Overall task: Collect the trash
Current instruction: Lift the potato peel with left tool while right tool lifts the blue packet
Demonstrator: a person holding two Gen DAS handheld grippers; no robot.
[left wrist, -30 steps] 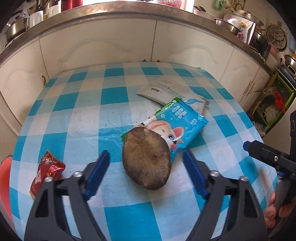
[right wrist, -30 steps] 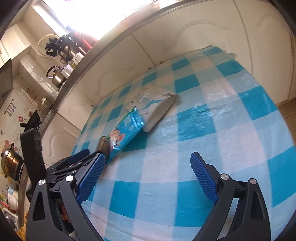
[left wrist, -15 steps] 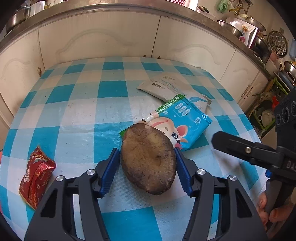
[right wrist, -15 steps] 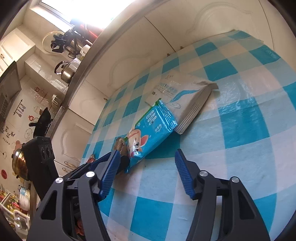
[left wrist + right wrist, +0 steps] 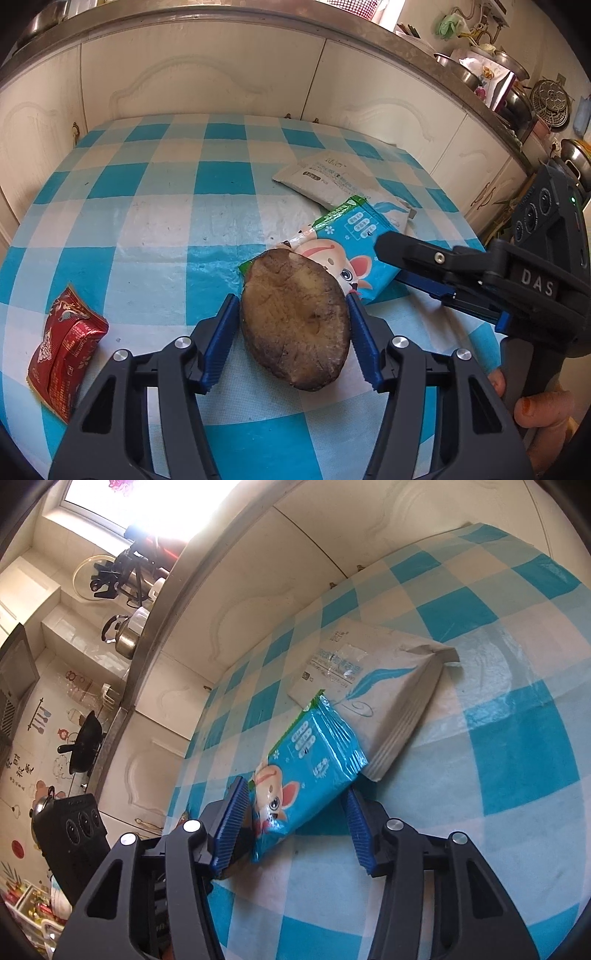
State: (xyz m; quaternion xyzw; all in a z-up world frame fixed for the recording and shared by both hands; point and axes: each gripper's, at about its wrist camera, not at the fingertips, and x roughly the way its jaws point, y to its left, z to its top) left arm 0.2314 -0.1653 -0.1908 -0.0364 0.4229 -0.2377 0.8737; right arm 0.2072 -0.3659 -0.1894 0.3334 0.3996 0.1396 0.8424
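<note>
Two grips in play, reading left to right across the left wrist view.

Far left: red sachet (image 5: 64, 354) lies flat on the checked tablecloth (image 5: 155, 221), well apart from both tools, untouched.

Centre: left gripper (image 5: 293, 334) has its blue pads on either flank of the brown potato-like lump (image 5: 295, 319). Jaws have just been closing and now sit at a middling width, pads touching the lump's sides as far as the view shows. The lump's long axis runs roughly away from the camera, tilted slightly toward lower right, so the fingers clamp across its short width (good orientation for a lift). Its far end overlaps the corner of the blue cartoon wipes packet (image 5: 351, 254).

Right: right gripper (image 5: 295, 827) straddles the near end of that same packet (image 5: 306, 771). Jaws have also just been closing, now half-width; the left pad (image 5: 231, 827) touches the packet's edge, the other pad looks just clear of it, so not a firm hold yet as I read it. The packet's long axis runs diagonally away up-right from the fingers, and its far end rests on the white tissue pack (image 5: 373, 686).

Key relation: lump sits on the packet's corner, so lifting the lump first should free the packet. The left hand is nearer the lump, the right nearer the packet.
</note>
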